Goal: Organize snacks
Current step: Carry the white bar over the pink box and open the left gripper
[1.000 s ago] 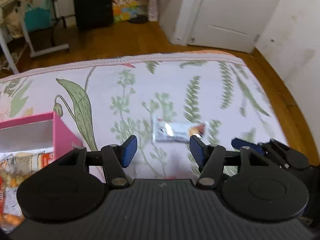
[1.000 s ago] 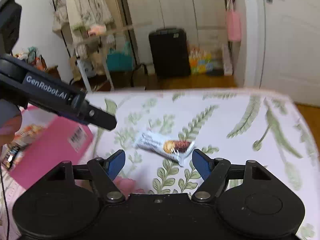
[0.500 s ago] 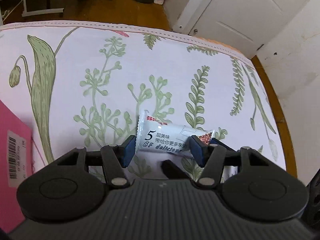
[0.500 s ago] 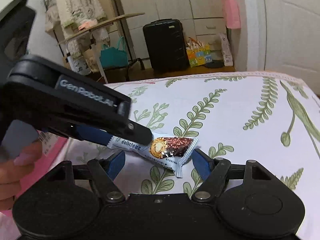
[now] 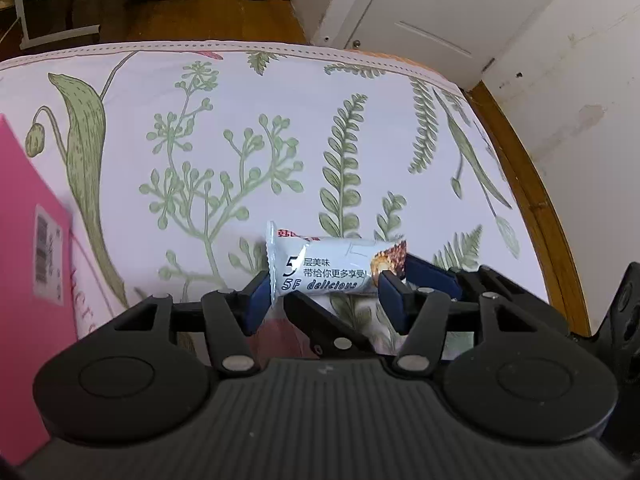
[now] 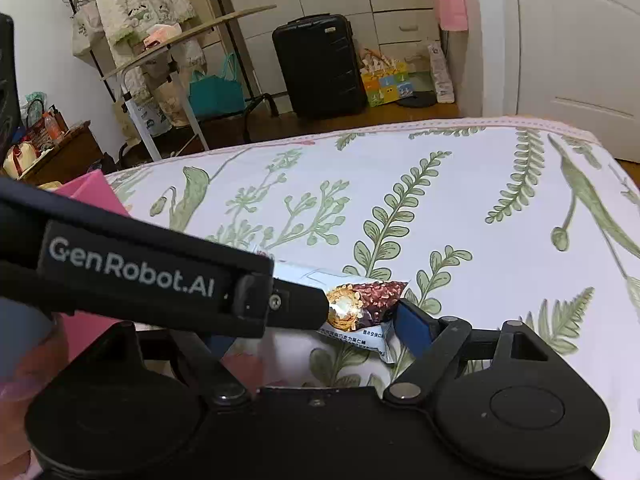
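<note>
A white snack bar (image 5: 332,268) with a chocolate picture on one end lies on the leaf-print bedsheet (image 5: 280,128). My left gripper (image 5: 324,296) is lowered around it, a blue pad at each end of the wrapper, and I see no squeeze. Seen from the right wrist, the left gripper's finger (image 6: 296,304) covers the bar's white half, while the brown end (image 6: 376,296) shows. My right gripper (image 6: 316,332) sits close behind the bar with its jaws opening. Its right pad (image 6: 412,320) is beside the brown end and its left pad is hidden.
An open pink box (image 5: 28,260) stands at the left on the bed, and a hand (image 6: 24,372) shows beside it. The bed ends at a wooden frame (image 5: 532,208) on the right. Beyond the far edge are a black suitcase (image 6: 320,64), a clothes rack (image 6: 132,20) and a white door (image 5: 432,12).
My left gripper came down and forward until the snack bar lay between its fingers. The right gripper closed in behind the bar and its jaws spread wider.
</note>
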{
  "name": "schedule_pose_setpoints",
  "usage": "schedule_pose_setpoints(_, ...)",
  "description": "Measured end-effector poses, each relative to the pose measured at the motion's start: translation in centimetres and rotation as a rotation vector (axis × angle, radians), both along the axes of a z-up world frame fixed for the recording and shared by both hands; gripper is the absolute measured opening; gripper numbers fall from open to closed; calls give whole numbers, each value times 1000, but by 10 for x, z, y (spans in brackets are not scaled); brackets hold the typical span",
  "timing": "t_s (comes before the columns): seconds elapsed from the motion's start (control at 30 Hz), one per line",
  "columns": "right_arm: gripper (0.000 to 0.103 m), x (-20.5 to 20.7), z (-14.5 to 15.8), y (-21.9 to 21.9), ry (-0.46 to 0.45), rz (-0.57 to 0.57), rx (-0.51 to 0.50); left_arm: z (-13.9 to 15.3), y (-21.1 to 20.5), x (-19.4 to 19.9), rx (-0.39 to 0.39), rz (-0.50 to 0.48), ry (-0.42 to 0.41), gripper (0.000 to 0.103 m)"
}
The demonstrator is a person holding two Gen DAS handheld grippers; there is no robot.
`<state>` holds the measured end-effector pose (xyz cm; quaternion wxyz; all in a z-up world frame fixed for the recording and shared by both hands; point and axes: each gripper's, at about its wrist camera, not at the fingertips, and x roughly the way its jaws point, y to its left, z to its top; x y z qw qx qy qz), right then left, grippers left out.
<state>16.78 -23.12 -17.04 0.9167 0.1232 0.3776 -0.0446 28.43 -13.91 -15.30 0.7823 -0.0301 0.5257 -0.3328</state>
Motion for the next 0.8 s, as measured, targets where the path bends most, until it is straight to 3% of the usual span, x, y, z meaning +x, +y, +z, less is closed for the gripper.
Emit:
schedule_pose_setpoints(0.13,88,-16,15,10,-34,-3,-15,5,10,-11,-29,6,73,56)
schedule_pose_setpoints(0.23,89,-23,24,17,-44,13,-44,11,16,-20,-39,21,82,56)
schedule_pose_setpoints(0.8,89,-79,88,71,-30,63,-89,79,71,-73,-37,-33,44,56)
